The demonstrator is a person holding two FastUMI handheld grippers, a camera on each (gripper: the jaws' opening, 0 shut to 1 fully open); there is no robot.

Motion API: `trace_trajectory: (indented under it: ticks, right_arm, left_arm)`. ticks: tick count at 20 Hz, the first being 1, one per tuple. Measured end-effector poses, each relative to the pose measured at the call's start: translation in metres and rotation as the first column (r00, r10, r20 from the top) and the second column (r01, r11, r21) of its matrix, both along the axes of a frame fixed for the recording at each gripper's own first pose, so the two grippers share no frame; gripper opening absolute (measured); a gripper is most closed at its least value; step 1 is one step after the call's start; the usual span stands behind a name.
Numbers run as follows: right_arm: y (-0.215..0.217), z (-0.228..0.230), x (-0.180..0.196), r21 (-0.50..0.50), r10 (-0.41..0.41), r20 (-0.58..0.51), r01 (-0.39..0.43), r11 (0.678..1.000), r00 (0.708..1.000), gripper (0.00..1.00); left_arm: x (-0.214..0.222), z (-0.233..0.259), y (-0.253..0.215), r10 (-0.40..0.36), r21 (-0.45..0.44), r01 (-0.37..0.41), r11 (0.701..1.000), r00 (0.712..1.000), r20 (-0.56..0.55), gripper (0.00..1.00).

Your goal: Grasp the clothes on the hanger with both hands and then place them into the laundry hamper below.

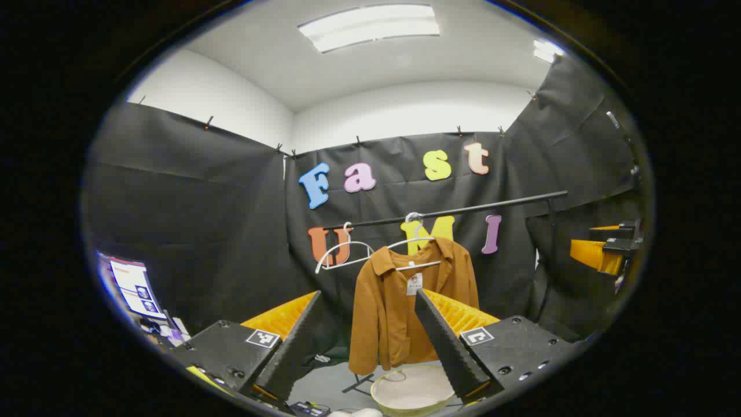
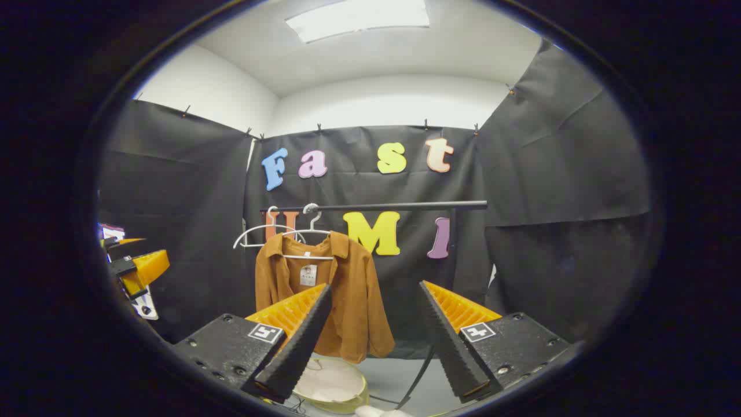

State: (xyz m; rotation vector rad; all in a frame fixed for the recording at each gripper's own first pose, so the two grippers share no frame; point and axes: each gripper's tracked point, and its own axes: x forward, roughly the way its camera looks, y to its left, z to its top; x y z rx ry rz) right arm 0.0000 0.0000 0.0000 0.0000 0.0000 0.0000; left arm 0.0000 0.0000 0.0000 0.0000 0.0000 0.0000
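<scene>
A brown shirt (image 1: 399, 307) hangs on a white hanger (image 1: 419, 242) from a black rail (image 1: 463, 210); in the right gripper view the same shirt (image 2: 336, 295) hangs left of centre. Below it on the floor stands a pale round laundry hamper (image 1: 412, 389), also seen under the shirt (image 2: 333, 385). My left gripper (image 1: 370, 301) is open, well short of the shirt, nothing between its fingers. My right gripper (image 2: 376, 292) is open too, pointing at the rail to the right of the shirt. The other gripper shows at each view's edge (image 1: 602, 249) (image 2: 136, 266).
A second, empty white hanger (image 1: 344, 255) hangs on the rail left of the shirt. The rack's black leg (image 2: 419, 370) slants down to the grey floor. A screen (image 1: 136, 286) and clutter stand at the far left. Black cloth walls close the booth.
</scene>
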Motion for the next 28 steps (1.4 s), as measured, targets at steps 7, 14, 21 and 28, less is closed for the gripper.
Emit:
trace_trajectory:
  ticks: [7,14,21,28]
  right_arm:
    - [0.014,0.000,-0.019,-0.003,-0.016,-0.003,0.016,1.000,1.000,0.96]
    - [0.022,-0.006,-0.016,0.002,-0.005,-0.024,0.005,1.000,1.000,0.96]
    - [0.021,-0.032,0.021,0.006,0.010,-0.072,-0.009,1.000,0.997,0.96]
    - [0.024,-0.073,0.131,-0.002,0.057,-0.116,-0.058,0.998,0.992,0.97]
  left_arm:
    - [-0.004,0.000,0.000,0.022,-0.022,-0.022,1.000,1.000,-0.012,0.99]
    - [-0.005,-0.002,0.002,0.053,-0.018,-0.054,0.998,0.998,-0.029,0.99]
    - [0.010,-0.020,-0.001,0.047,-0.004,-0.047,0.999,0.997,-0.060,0.99]
    - [0.102,-0.059,-0.042,0.032,0.008,-0.031,0.999,0.997,-0.069,0.99]
